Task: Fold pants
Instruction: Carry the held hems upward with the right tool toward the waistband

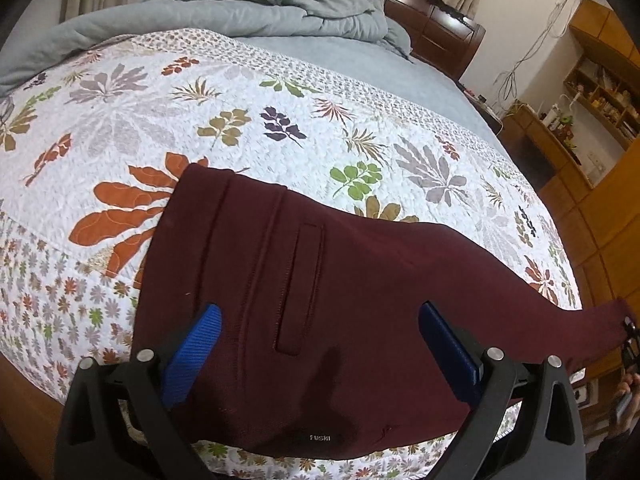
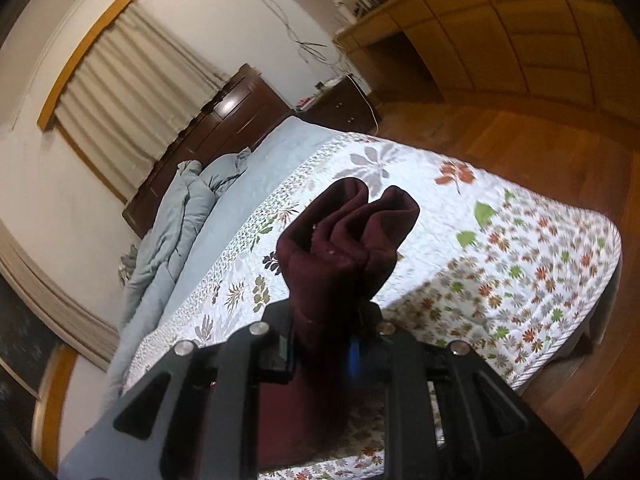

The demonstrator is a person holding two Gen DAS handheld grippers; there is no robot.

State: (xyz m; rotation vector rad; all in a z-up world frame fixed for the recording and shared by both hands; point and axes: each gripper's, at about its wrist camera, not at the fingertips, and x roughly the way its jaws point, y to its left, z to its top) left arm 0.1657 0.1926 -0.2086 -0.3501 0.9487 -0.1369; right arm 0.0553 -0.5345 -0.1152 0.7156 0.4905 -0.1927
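on the floral quilt (image 1: 280, 128) i see maroon pants (image 1: 320, 280) lying under my left gripper (image 1: 320, 332), fingers spread wide and apart. my right gripper (image 2: 324, 344) is clamped narrow on a bunched fold of the pants, held above the quilt.

Pants (image 1: 320, 280): solid dark maroon, tonal stitching around a pocket slit, small black label with pale lettering at 6 o'clock of the left wrist view. Quilt (image 1: 280, 120): white ground, large leaf prints in rust orange, grey, olive, green and dark purple; border band of small multicoloured flowers. Duvet (image 1: 240, 4) at 12 o'clock: plain grey-blue, like the bed sheet (image 1: 380, 72). Left gripper (image 1: 320, 344): black frame, blue ribbed finger pads (image 1: 196, 356). Headboard (image 1: 432, 20): dark reddish brown. Curtains (image 2: 128, 92): cream. Floor (image 2: 540, 148): warm orange-brown wood.
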